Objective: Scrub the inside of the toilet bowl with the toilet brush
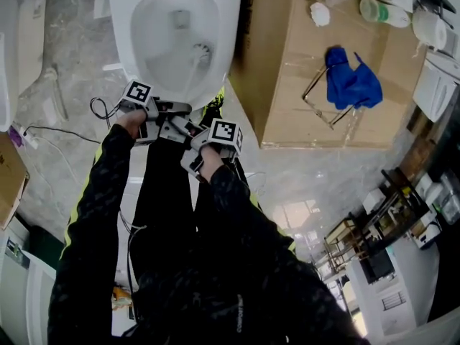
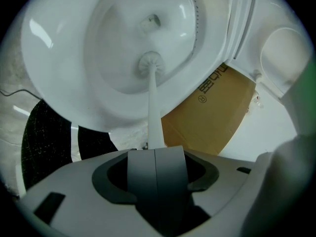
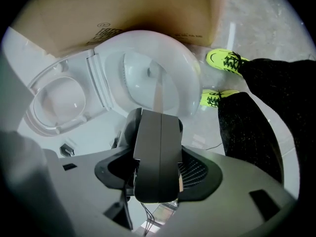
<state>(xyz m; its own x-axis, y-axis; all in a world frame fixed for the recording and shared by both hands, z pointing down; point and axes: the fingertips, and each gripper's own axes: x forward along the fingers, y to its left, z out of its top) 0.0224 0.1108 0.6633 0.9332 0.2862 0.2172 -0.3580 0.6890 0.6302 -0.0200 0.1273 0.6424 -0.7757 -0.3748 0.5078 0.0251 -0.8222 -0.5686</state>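
White porcelain is slick, so the left gripper (image 2: 155, 154), jaws clamped on the toilet brush (image 2: 152, 98) handle, should press the bristles firmly and sweep round the toilet bowl (image 1: 126, 42) wall. The right gripper (image 3: 159, 117), jaws closed seemingly on the handle's rear end, should steady it. The brush is slim and pale, its round head low in the bowl near the outlet.

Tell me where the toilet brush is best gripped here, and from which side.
Grip the toilet brush by the top of its thin straight handle, coming from the front of the toilet bowl. Its bristle head sits low in the bowl and the handle slants up over the front rim, leaving that end free. The left gripper and right gripper are both shut there.
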